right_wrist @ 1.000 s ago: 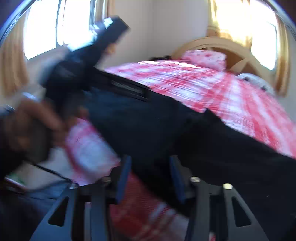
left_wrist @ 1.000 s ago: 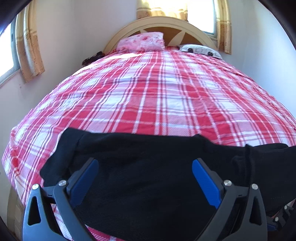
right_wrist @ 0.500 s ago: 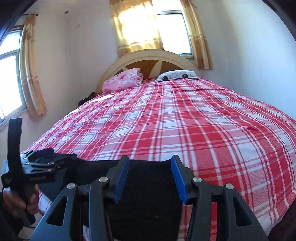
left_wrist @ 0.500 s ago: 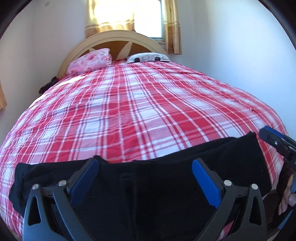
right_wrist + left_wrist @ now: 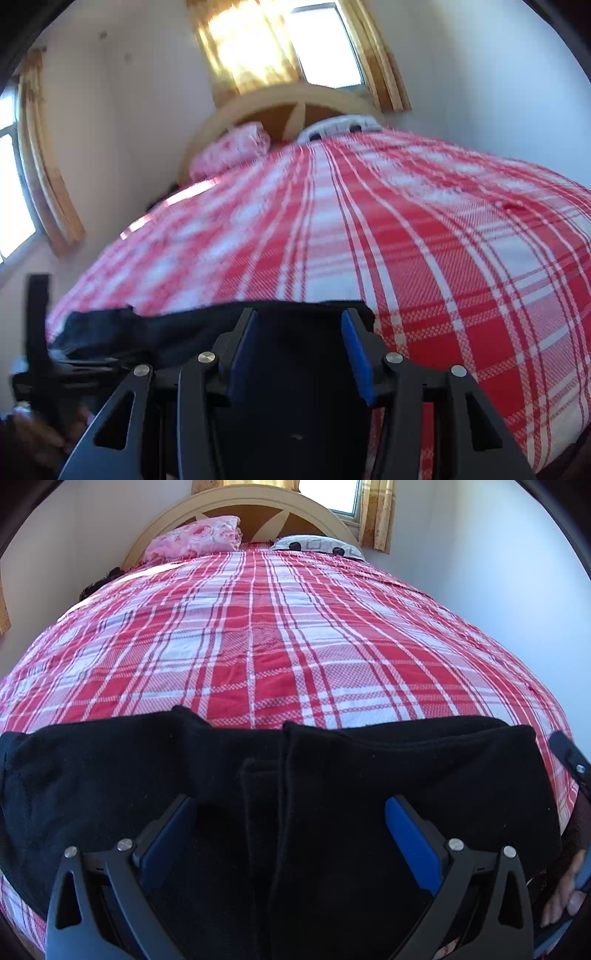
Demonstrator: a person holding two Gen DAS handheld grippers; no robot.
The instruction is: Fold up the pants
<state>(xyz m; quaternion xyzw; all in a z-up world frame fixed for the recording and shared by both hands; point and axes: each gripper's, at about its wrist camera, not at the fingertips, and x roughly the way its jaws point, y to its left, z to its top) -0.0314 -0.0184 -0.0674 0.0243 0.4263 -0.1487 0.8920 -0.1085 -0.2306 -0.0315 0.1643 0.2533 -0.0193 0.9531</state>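
Black pants (image 5: pixel 332 775) lie spread across the near edge of a bed with a red and white plaid cover (image 5: pixel 258 635). A lengthwise fold runs down their middle. My left gripper (image 5: pixel 290 823) is open, its blue pads wide apart just above the pants. In the right wrist view the pants (image 5: pixel 177 325) lie at the bed's near edge. My right gripper (image 5: pixel 299 332) is open with a narrower gap over their right end. The right gripper's edge (image 5: pixel 569 753) shows at the far right of the left wrist view, the left gripper (image 5: pixel 37 332) at the left of the right one.
A pink floral pillow (image 5: pixel 195 541) and a white patterned pillow (image 5: pixel 317 546) lie at the wooden headboard (image 5: pixel 258 502). A dark item (image 5: pixel 99 581) sits at the bed's far left edge. Walls close in on both sides. A curtained window (image 5: pixel 280 44) is behind the headboard.
Both grippers have swung to face the headboard and dropped low over the pants. The pants went from bunched and lifted to laid flat along the bed's near edge.
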